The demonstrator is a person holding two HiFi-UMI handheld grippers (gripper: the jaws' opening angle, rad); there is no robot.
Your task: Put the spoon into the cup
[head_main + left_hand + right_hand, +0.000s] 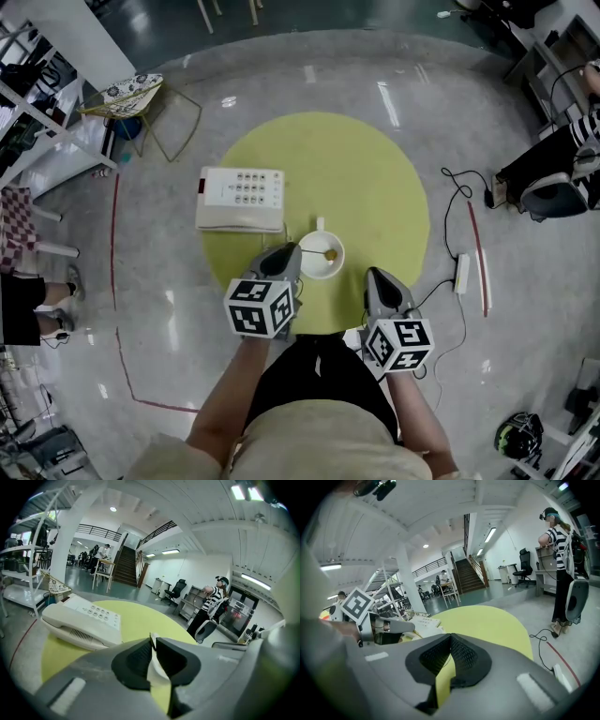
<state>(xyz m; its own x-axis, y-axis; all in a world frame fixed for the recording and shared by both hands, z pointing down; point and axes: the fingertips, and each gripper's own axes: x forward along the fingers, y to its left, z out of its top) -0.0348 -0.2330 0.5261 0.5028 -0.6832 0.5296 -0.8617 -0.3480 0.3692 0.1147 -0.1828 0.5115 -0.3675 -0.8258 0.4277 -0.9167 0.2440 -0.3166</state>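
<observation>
A white cup stands near the front of the round yellow-green table. The spoon lies in it, bowl inside, handle slanting left over the rim. My left gripper sits at the cup's left rim with its jaws a narrow gap apart. In the left gripper view a thin pale handle end stands in that gap and the cup shows below. My right gripper hovers to the right of the cup, shut and empty; in its own view the pads meet.
A white desk telephone lies on the table just left of and behind the cup. On the floor to the right are a power strip and black cables. A wire stand is at the far left. People stand in the room beyond.
</observation>
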